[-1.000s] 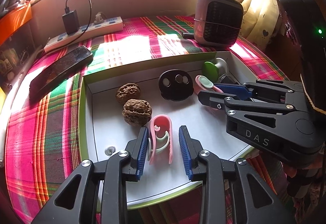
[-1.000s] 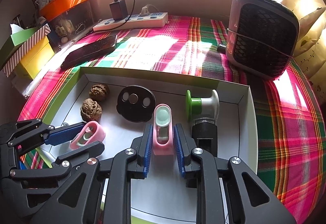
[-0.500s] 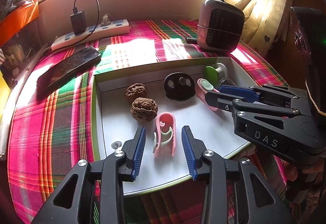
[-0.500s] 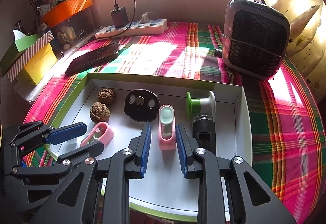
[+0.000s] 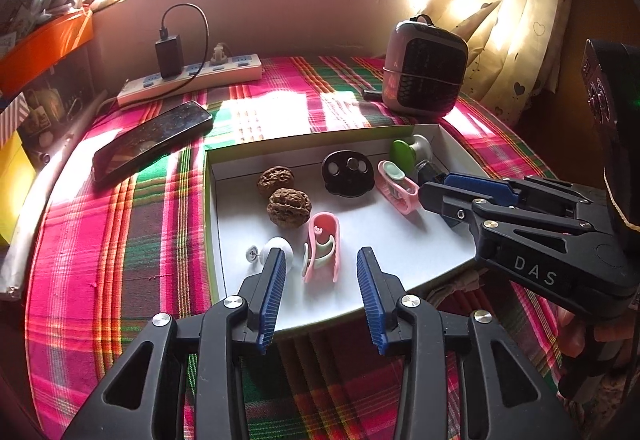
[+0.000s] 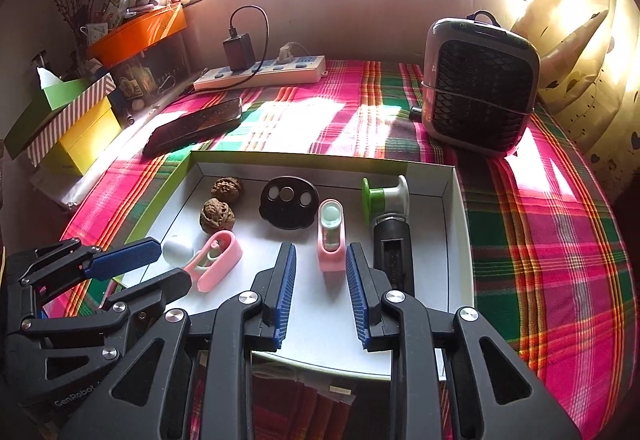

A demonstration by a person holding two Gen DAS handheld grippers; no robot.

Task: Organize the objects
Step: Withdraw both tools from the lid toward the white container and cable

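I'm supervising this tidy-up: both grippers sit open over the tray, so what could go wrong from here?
The left gripper has a white knob right beside its left finger; closing on the pink clip may knock it. The tray overhangs the table edge, so pressing down near its front could tip it.

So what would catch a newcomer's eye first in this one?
The white tray on the plaid cloth, holding two walnuts, a black disc and pink clips. Both grippers, left and right, hang open at its near edge. A grey heater stands behind.
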